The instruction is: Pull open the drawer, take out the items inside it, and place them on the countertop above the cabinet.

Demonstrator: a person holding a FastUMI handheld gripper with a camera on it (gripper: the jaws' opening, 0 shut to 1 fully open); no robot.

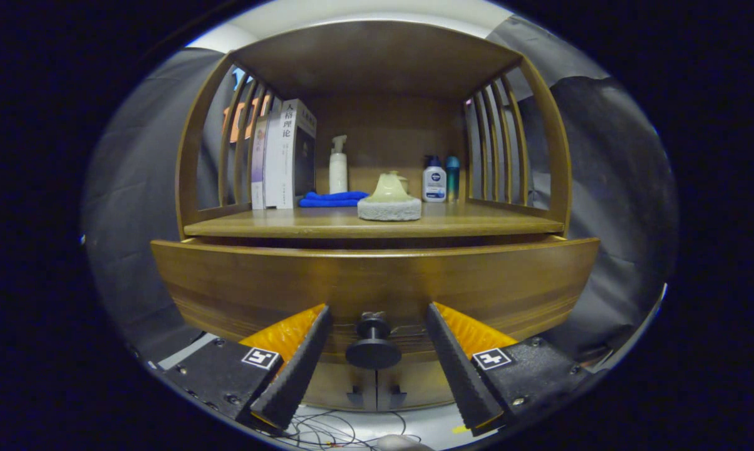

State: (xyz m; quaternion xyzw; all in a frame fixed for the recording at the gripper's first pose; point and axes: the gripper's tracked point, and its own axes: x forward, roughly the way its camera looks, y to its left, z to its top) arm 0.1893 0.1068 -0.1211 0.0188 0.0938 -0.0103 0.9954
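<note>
Because the gripper (pixel 374 326) stands open with its fingers either side of the black drawer knob (pixel 373 346) and clear of it, closing off-centre could slip off the stem. The drawer front (pixel 377 282) looks barely out under the countertop (pixel 327 224); room to pull back seems free.

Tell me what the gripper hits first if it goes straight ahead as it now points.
Most likely the black drawer knob: it sits between the open gripper's fingers, neither touching it. Just behind it is the drawer front. Exact depth is hard to judge.
</note>
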